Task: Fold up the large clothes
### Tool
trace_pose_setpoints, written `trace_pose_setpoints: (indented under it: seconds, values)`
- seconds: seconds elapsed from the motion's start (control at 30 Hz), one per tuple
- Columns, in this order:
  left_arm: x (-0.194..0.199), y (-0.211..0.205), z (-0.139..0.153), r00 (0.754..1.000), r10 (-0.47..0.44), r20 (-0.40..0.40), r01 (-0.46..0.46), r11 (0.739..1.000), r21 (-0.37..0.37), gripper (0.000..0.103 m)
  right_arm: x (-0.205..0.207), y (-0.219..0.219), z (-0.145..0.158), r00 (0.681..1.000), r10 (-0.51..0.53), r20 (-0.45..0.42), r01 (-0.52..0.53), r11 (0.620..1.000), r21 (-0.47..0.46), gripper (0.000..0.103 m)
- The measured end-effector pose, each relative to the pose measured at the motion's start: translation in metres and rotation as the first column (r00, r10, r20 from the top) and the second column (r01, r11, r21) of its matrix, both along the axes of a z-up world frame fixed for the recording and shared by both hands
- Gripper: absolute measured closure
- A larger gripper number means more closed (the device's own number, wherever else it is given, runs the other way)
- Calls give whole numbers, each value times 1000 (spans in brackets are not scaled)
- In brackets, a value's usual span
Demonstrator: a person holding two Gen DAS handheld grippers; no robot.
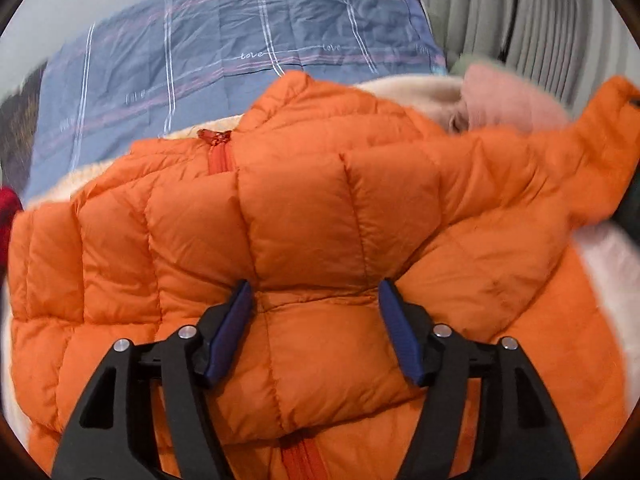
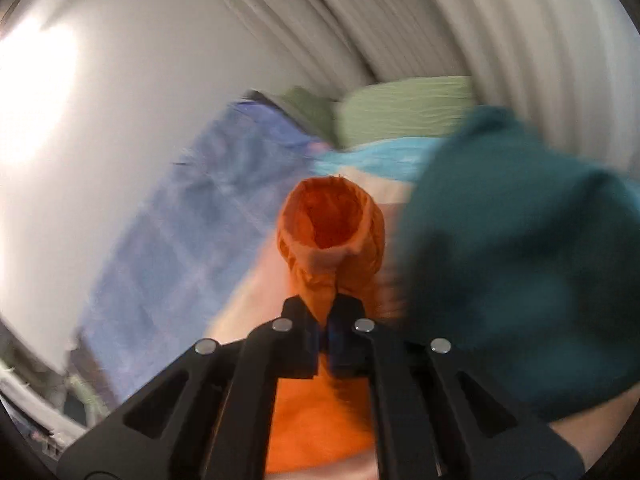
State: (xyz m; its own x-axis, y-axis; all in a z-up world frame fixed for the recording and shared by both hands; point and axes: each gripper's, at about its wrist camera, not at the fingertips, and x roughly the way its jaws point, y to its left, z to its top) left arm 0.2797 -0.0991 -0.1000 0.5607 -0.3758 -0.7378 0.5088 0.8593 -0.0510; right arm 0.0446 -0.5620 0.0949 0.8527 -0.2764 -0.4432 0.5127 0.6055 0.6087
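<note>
An orange quilted puffer jacket (image 1: 304, 216) lies on the bed, zipped, with its left sleeve folded across the front. My left gripper (image 1: 314, 300) is wide open, its blue pads (image 1: 234, 328) on either side of a fold of that sleeve, pressing on it without clamping. One sleeve stretches up to the right (image 1: 600, 132). In the right wrist view my right gripper (image 2: 326, 320) is shut on the orange sleeve near its cuff (image 2: 330, 224), whose opening faces the camera. That view is blurred.
A blue plaid bedsheet (image 1: 224, 40) covers the bed beyond the jacket. Cream and pink clothes (image 1: 500, 96) lie at the jacket's far right. A dark teal garment (image 2: 520, 264) sits close on the right, green fabric (image 2: 400, 108) behind it. Curtains (image 1: 540, 12) hang at the back.
</note>
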Motion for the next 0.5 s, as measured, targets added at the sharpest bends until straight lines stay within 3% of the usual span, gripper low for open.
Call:
trace_pose_setpoints:
  seconds: [0.1, 0.17, 0.27, 0.37, 0.5]
  values:
    - [8, 28, 19, 997, 41, -71, -51, 989, -140, 34, 35, 77, 17, 979, 194, 64, -188, 978, -96, 100]
    - [12, 52, 35, 994, 59, -93, -77, 975, -211, 34, 60, 139, 22, 939, 337, 67, -323, 933, -162, 100]
    - [15, 96, 57, 989, 115, -90, -136, 951, -278, 34, 95, 231, 18, 847, 531, 35, -511, 829, -226, 99]
    - [17, 136, 70, 984, 142, -105, -171, 917, -361, 31, 125, 310, -1, 740, 671, -51, -658, 706, -263, 98]
    - [20, 168, 70, 978, 118, -170, -185, 867, -463, 27, 152, 369, -45, 647, 746, -155, -760, 614, -214, 98]
